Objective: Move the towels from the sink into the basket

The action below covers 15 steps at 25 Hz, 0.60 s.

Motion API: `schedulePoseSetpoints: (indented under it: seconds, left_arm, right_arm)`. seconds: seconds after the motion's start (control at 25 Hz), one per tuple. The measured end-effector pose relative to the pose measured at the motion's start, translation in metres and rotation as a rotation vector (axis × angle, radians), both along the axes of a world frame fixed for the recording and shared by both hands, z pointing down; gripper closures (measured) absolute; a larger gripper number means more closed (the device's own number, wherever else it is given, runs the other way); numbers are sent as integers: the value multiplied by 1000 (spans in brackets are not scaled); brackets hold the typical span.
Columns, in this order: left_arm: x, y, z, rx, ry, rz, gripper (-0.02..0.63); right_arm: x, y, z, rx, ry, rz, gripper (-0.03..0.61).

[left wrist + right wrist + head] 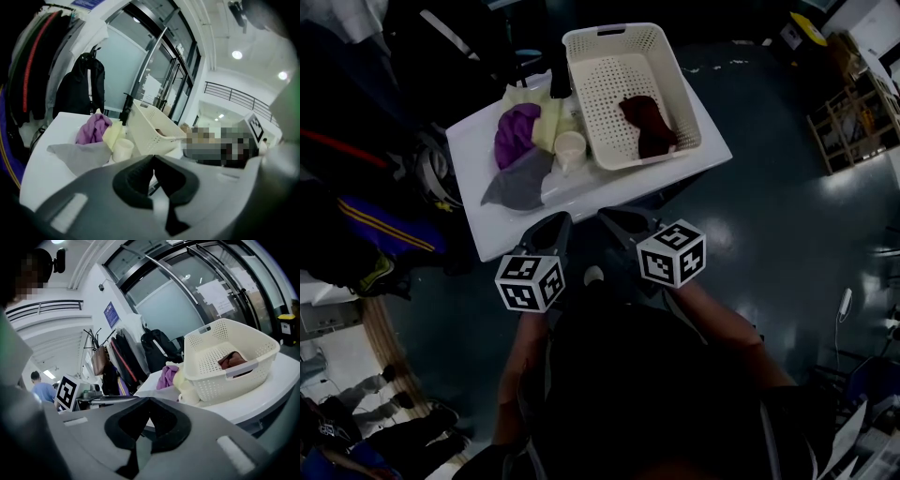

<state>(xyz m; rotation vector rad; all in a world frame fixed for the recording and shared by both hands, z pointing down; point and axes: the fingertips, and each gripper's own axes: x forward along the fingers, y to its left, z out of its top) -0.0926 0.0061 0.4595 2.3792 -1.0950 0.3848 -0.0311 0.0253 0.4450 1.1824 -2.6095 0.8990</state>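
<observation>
One cream perforated basket point(609, 36) stands on a white counter point(487, 230). There are four towels. One maroon towel point(647, 124) lies inside the basket. Three lie just left of it: a purple towel point(517, 131), a pale yellow towel point(548, 122) and a grey towel point(517, 183). A single cream cup point(570, 147) stands against the basket's left wall.

There are two grippers, both on the near side of the basket and clear of the counter. The left gripper point(153, 158) has its jaws pressed together on nothing, and so does the right gripper point(149, 400).

Only the head view shows both grippers whole. Only the right gripper view looks into the basket from the side, and it also shows the coat rack point(122, 357) to the left of the basket.
</observation>
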Motion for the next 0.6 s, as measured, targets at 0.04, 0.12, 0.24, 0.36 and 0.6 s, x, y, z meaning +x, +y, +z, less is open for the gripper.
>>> schedulePoseSetpoints:
  seconds: [0.04, 0.12, 0.24, 0.36, 0.6]
  left_arm:
    - [0, -3, 0, 7, -4, 10, 606]
    - [-1, -8, -1, 26, 0, 24, 606]
    - [-5, -15, 0, 26, 11, 18, 606]
    - [-14, -25, 3, 16, 2, -15, 606]
    - [-37, -38, 3, 16, -12, -53, 606]
  right_arm:
    - [-2, -4, 0, 0, 0, 0, 583]
    - [-5, -10, -1, -1, 2, -4, 583]
    - [-11, -18, 0, -2, 5, -11, 583]
    - [-19, -26, 1, -5, 5, -16, 583]
    - [-34, -41, 1, -12, -10, -18, 583]
